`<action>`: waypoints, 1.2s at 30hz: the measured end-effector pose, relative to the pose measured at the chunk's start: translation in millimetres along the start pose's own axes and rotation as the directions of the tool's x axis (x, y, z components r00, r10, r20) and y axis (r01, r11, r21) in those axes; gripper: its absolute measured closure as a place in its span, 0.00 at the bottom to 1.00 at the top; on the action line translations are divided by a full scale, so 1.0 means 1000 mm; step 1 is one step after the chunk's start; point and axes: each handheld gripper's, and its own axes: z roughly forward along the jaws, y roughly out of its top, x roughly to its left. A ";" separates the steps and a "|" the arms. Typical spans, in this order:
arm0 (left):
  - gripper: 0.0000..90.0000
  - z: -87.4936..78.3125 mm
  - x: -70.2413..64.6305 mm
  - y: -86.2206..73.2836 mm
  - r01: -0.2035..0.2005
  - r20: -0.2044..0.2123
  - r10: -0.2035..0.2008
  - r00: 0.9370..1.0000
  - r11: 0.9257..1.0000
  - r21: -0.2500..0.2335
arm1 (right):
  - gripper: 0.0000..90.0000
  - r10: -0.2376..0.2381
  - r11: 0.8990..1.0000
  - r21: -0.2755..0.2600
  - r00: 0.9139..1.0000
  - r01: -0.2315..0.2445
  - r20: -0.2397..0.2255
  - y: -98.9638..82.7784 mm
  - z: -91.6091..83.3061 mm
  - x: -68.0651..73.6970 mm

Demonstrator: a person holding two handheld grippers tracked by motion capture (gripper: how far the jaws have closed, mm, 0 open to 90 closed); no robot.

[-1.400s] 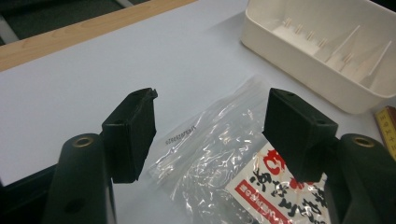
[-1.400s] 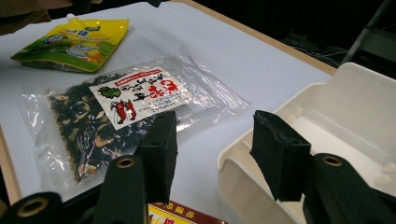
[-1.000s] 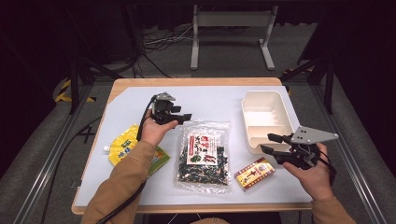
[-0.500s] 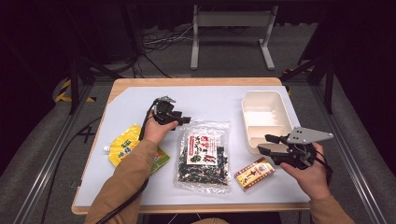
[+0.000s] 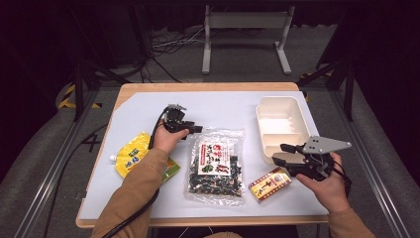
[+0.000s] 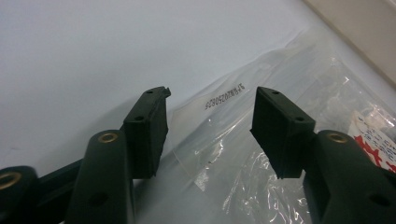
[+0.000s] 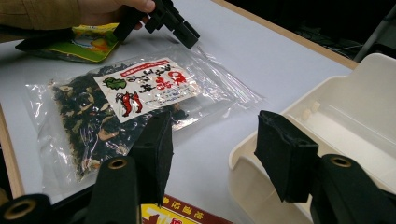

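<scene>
The left tongs [image 5: 194, 129] have come down since a moment ago and now sit low over the far left corner of the clear bag of dried food [image 5: 216, 165], which lies flat in the middle of the worktop [image 5: 143, 106], nearer the front edge. Their jaws have just been closing, but they are about half open, with the thin clear edge of the bag [image 6: 219, 135] between the two pads and not yet pinched. This looks like the start of a grab, so the next thing is to squeeze shut on that corner. The right tongs [image 5: 283, 154] have stayed where they were, near the front right corner, and their jaws have just been opening a bit more. They are wide open and hold nothing. They hang just above the small red and yellow box [image 5: 269, 185] and beside the white tray [image 5: 280, 104]. A yellow pouch [image 5: 130, 156] lies by the left edge.
</scene>
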 end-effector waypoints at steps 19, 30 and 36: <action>0.91 -0.002 -0.002 -0.002 -0.048 -0.083 0.055 0.995 0.996 0.075 | 0.48 -0.001 1.000 0.014 1.000 0.001 0.011 -0.001 0.004 0.001; 1.00 -0.012 -0.003 0.001 -0.054 -0.097 0.061 0.993 0.996 0.070 | 0.47 0.000 1.000 0.014 1.000 0.000 0.016 -0.001 0.004 0.000; 1.00 -0.022 -0.007 0.005 -0.076 -0.095 0.079 0.992 0.996 0.044 | 0.47 0.003 1.000 0.015 1.000 -0.003 0.016 -0.001 0.004 0.000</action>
